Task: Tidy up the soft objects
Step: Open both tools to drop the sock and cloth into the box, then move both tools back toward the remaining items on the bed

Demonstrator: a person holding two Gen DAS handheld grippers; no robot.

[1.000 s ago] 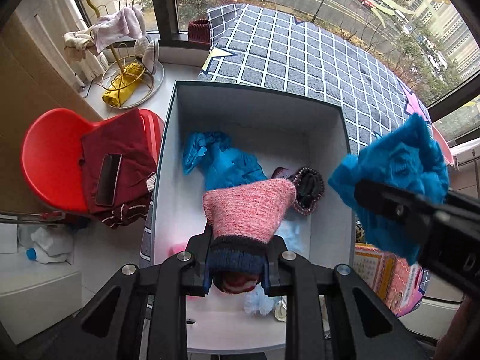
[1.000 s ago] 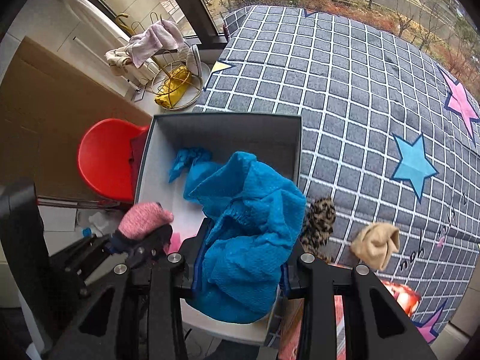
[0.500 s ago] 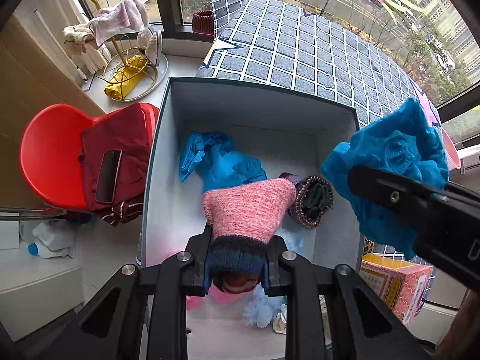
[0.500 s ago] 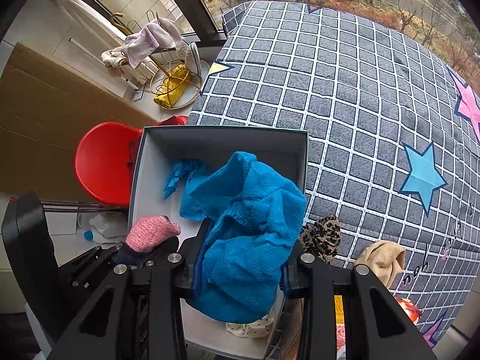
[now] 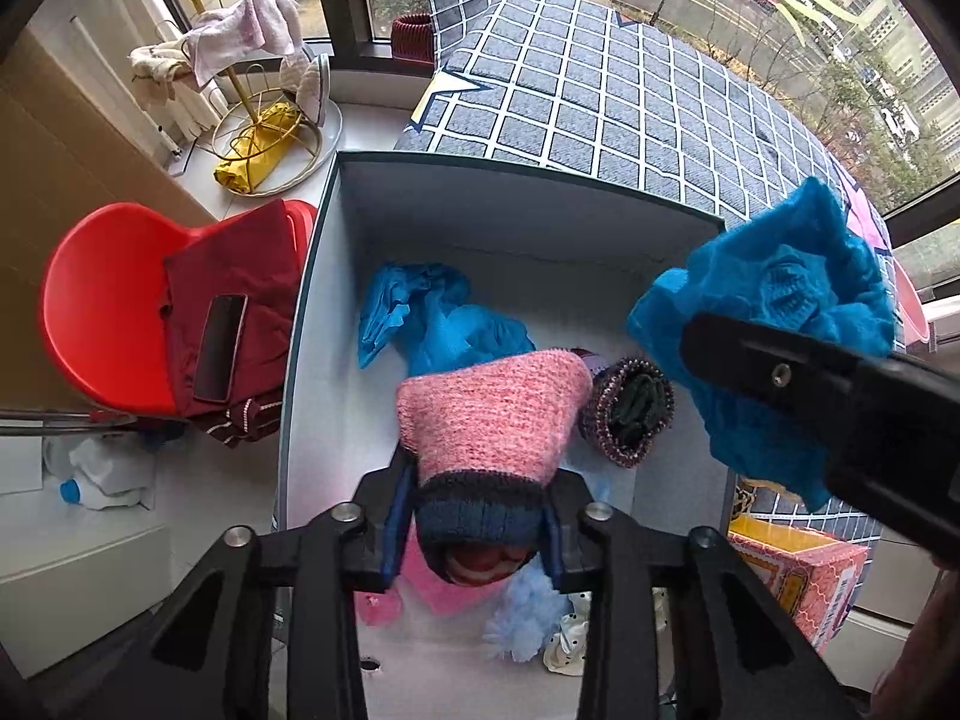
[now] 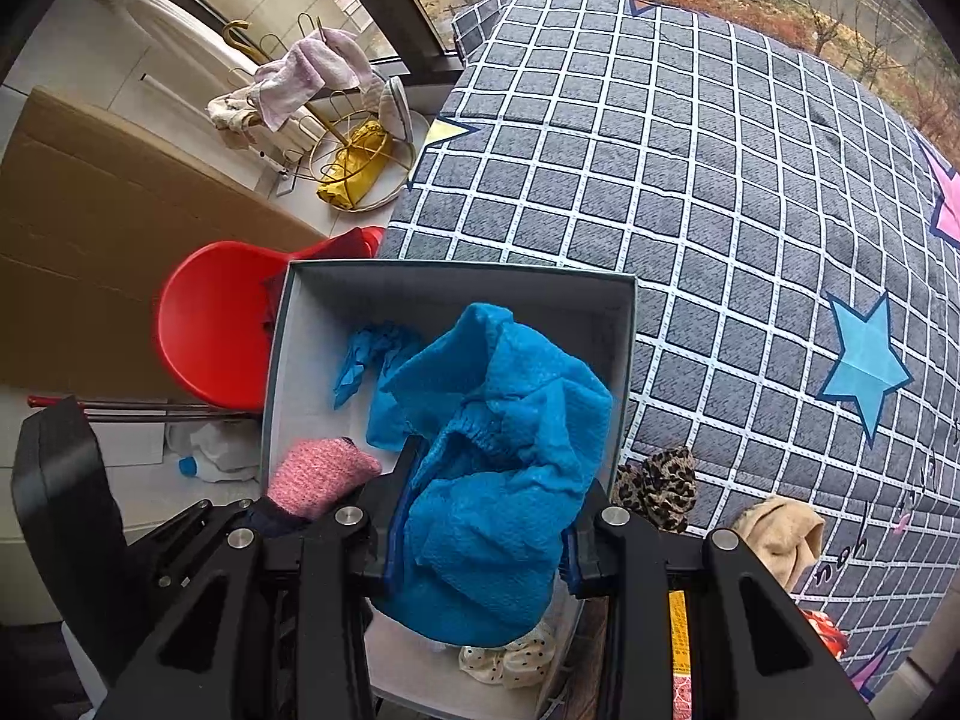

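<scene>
A pink knit hat (image 5: 492, 414) with a navy cuff sits between the fingers of my left gripper (image 5: 477, 528). The jaws are opening and the pads still touch the cuff. It hangs over an open grey box (image 5: 312, 300) that holds a blue cloth (image 5: 432, 324), a dark knitted roll (image 5: 630, 414) and small fluffy pieces. My right gripper (image 6: 483, 546) grips a crumpled bright blue garment (image 6: 498, 468) above the box's right side (image 6: 624, 360), its jaws opening slightly. The hat (image 6: 321, 474) also shows in the right wrist view.
The box stands against a checked bedspread (image 6: 690, 180). A leopard scrunchie (image 6: 657, 486) and a beige piece (image 6: 780, 534) lie on it. Left of the box is a red chair (image 5: 96, 312) with maroon cloth and a phone. An orange patterned box (image 5: 792, 570) sits at right.
My left jaws have widened a little around the hat's cuff. The right gripper has shifted slightly with the blue garment, and more of the box's inside shows below it.
</scene>
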